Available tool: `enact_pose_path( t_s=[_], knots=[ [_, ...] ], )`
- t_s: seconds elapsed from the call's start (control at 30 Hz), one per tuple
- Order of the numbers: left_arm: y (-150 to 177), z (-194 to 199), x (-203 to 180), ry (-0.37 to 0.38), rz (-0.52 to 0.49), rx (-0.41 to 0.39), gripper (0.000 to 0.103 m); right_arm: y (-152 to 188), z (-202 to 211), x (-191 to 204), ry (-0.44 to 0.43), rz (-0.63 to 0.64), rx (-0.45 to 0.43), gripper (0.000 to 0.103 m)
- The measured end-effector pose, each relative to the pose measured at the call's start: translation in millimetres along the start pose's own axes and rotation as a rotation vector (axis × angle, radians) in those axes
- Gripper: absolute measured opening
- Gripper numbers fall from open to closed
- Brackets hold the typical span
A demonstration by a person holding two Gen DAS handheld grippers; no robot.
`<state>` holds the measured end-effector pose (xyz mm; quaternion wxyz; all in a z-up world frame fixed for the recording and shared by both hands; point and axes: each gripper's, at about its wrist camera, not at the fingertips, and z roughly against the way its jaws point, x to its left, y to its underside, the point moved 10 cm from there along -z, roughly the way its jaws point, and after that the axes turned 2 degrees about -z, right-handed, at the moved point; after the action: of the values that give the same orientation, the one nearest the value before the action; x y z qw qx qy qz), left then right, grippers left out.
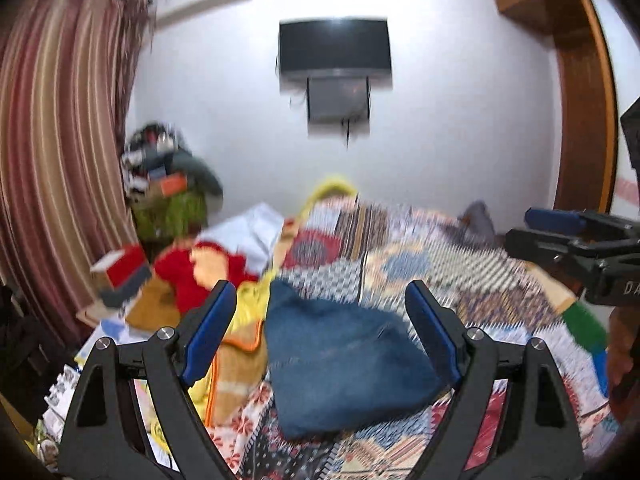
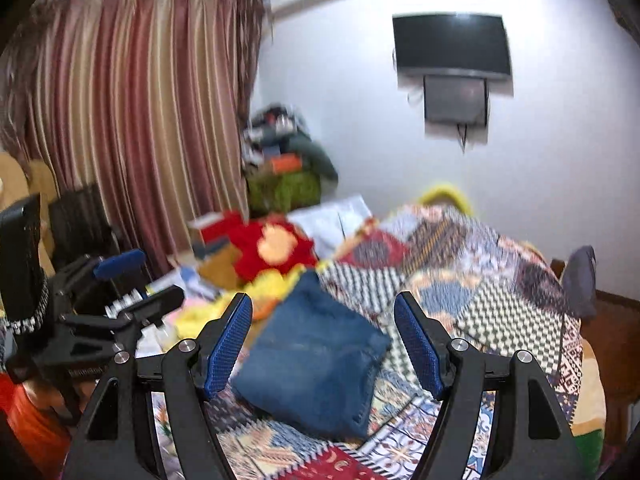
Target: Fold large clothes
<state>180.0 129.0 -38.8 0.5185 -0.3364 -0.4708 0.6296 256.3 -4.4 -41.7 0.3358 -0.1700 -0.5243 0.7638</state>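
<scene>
Now folded blue jeans point(image 1: 344, 356) lie near us on patchwork bedspread point(image 1: 460, 280). Our left gripper point(image 1: 320, 336) and right gripper point(image 2: 324, 340) gape wide, empty. Denim looks heavy, floppy; we'd pinch thick folded edges.

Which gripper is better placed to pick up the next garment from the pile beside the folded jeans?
Left, probably. The clothes pile lies on the left gripper's side of the folded jeans, while the right gripper is on the far side. Both are open and empty.

Side-by-side wrist views over one bed point(image 1: 400, 248)
</scene>
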Motion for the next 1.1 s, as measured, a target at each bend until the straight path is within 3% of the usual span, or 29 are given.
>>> enact_pose_path(
  t_s=[0.17, 0.33, 0.4, 0.47, 0.53, 1.1],
  knots=[
    [-18.0, 36.8, -6.6, 0.006, 0.032, -0.099, 0.086, -16.4, 42.5, 16.5, 0.051, 0.015, -0.13, 0.071],
    [-21.8, 54.9, -8.6, -0.015, 0.038, -0.146, 0.095, -14.8, 57.4, 25.4, 0.079, 0.005, -0.15, 0.073],
    [-20.3, 57.3, -8.5, -0.022, 0.045, -0.151, 0.097, -13.4, 58.3, 26.6, 0.104, 0.007, -0.145, 0.082],
    [-17.8, 59.0, -9.2, -0.019, 0.056, -0.146, 0.099, -12.3, 60.2, 26.9, 0.124, 0.006, -0.158, 0.098],
    [-16.4, 58.7, -8.2, -0.028, 0.061, -0.144, 0.103, -11.4, 65.4, 28.0, 0.138, 0.004, -0.172, 0.103],
    [-13.1, 65.3, -6.5, -0.013, 0.099, -0.15, 0.103, -1.1, 61.3, 23.6, 0.151, -0.015, -0.136, 0.103]
  ],
)
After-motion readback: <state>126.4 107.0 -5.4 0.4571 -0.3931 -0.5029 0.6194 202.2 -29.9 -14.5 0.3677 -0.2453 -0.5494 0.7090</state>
